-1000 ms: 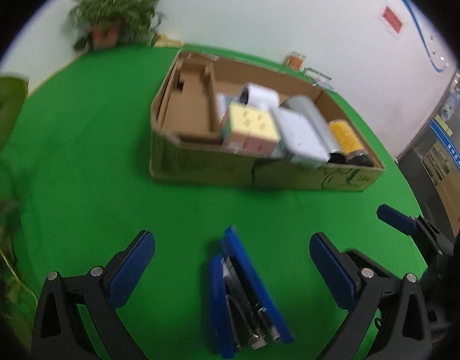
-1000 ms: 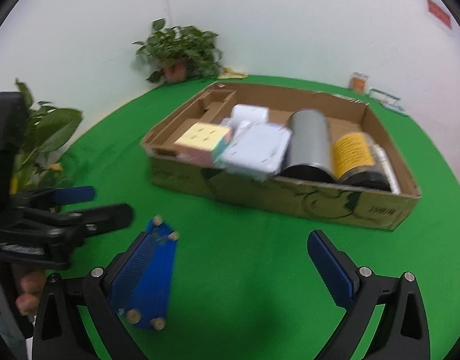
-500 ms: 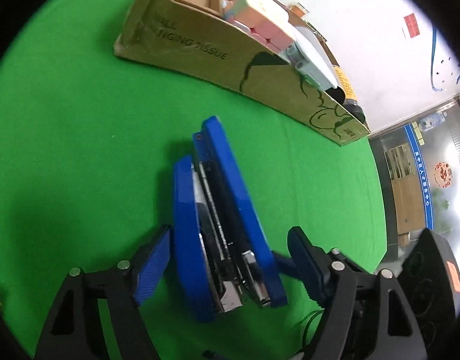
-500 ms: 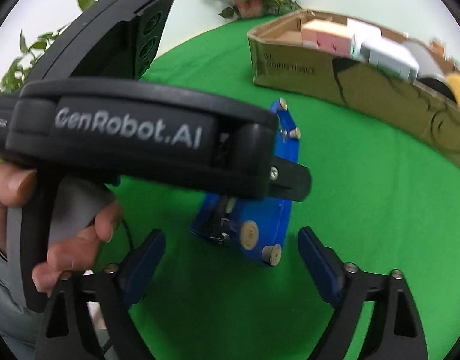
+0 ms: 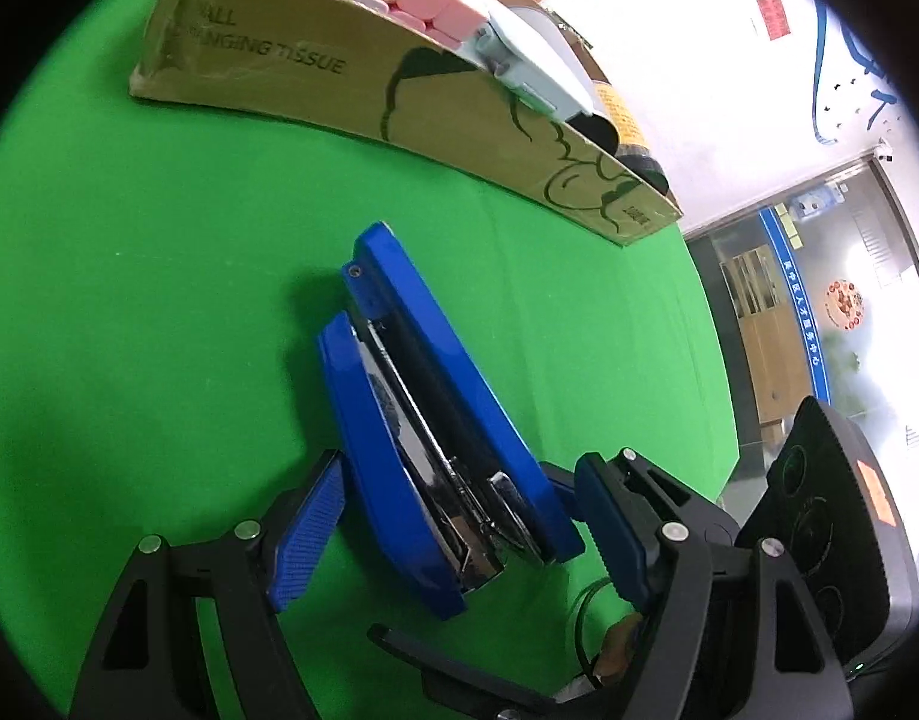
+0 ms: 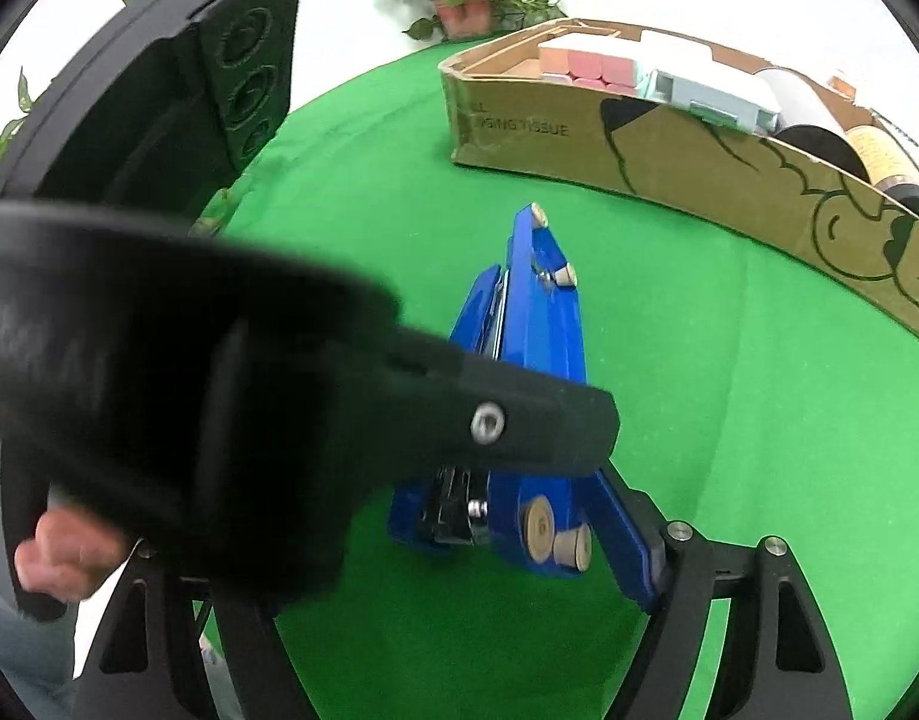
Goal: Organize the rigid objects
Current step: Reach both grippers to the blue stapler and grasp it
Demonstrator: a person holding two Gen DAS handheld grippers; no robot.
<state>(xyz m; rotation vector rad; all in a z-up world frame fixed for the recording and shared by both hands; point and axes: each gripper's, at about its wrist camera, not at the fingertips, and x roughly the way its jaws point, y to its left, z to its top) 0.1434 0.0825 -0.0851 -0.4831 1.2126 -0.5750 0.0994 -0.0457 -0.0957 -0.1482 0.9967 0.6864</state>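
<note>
Already the cardboard box [image 5: 399, 90] near the far edge of the green table [image 5: 129, 240] holds most of the rigid things: a pastel puzzle cube [image 5: 435, 6], a pale flat case [image 5: 537, 72], a dark cylinder [image 6: 801, 114] and a yellow-labelled bottle [image 6: 879, 156], packed side by side. What seems left is the blue stapler [image 5: 435, 420], lying on its side on the table, well short of the box. Both grippers straddle its near end. The left gripper [image 5: 459, 531] has its pads against the two blue flanks, apparently clamped on. The right gripper [image 6: 519, 534] is closing on the same end; its right pad meets the stapler's base, but its left finger is hidden behind the other tool, so a full grip cannot be confirmed. Lifting the stapler and placing it in the box remain.
</note>
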